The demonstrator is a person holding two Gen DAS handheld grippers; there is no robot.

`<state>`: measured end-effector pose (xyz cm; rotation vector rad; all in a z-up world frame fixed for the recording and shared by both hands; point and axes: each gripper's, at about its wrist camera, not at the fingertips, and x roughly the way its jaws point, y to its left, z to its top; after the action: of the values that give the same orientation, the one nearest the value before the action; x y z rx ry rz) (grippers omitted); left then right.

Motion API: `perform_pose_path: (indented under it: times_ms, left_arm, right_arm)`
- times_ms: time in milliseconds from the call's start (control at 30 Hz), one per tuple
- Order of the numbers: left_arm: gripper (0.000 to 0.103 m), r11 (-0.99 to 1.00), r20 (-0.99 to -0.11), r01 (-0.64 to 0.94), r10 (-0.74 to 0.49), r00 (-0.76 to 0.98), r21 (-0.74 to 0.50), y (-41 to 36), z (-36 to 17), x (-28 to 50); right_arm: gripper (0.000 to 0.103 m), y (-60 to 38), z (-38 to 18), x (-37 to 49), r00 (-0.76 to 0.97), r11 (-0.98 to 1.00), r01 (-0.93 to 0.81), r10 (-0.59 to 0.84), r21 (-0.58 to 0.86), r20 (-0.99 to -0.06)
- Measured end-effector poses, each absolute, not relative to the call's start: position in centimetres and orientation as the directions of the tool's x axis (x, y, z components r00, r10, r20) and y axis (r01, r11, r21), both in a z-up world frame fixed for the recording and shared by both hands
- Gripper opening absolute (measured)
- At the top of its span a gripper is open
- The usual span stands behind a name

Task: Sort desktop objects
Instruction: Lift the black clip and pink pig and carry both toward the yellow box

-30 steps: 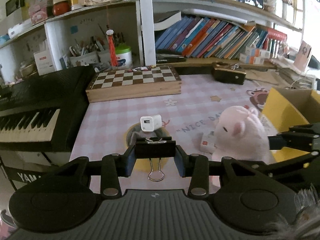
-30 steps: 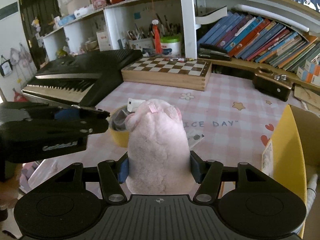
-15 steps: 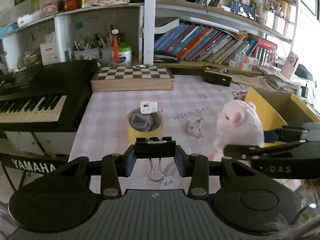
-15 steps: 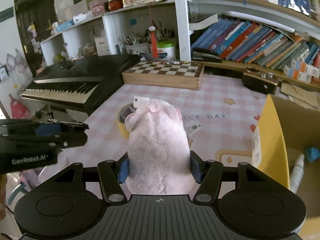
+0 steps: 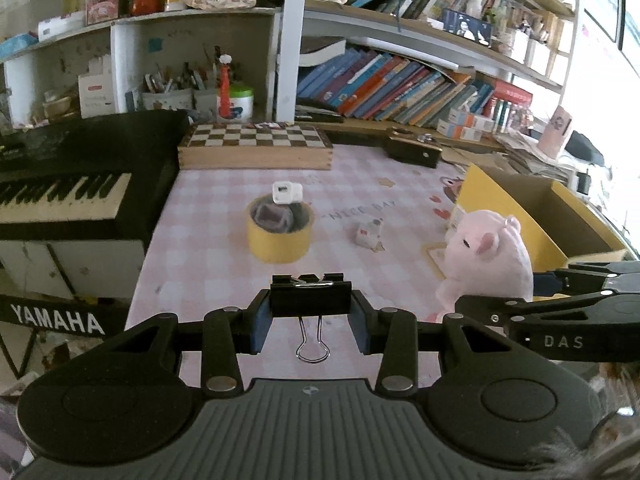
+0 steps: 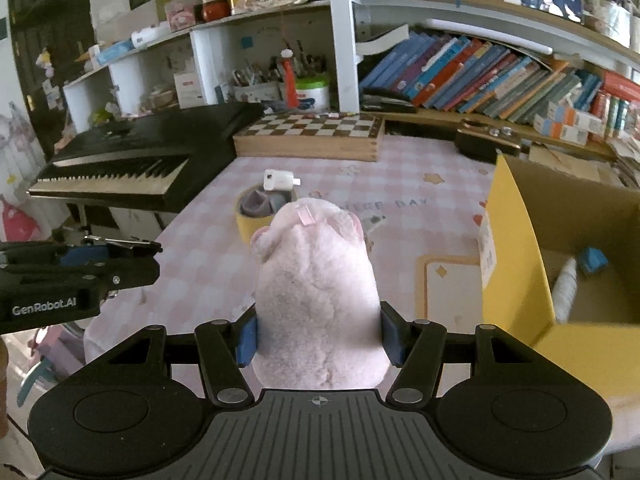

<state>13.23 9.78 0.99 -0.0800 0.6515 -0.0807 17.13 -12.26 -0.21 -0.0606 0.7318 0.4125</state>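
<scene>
Two grips: your left gripper [image 5: 311,306] has its jaws clamped on the black binder clip [image 5: 311,295], your right gripper [image 6: 319,334] squeezes the pink plush pig [image 6: 316,292], both left of the yellow box [image 6: 516,248], above the bench [image 5: 208,248].

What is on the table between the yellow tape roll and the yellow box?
A small white box lies between the tape roll and the yellow box, on the pink checked cloth. The left wrist view shows it.
</scene>
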Motion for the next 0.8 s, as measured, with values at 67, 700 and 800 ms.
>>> perform_pose_path:
  times_ms: [67,700,800]
  left_arm:
    - [0.038,0.992,-0.606,0.058,-0.112,0.788,-0.109,9.8,0.9,12.0]
    - [0.038,0.986,-0.596,0.123,-0.169,0.785,-0.117,10.4,1.3,3.8]
    - [0.038,0.982,-0.599,0.146,-0.19,0.778,-0.121,9.9,1.1,3.0]
  right_arm:
    - [0.06,-12.2,-0.3,16.1,0.668,0.925,-0.37,0.332,0.089,-0.666]
    - [0.06,-12.7,-0.3,7.4,0.69,0.95,-0.29,0.292,0.117,-0.662]
    - [0.06,-13.2,-0.4,6.1,0.693,0.955,-0.272,0.28,0.119,-0.665]
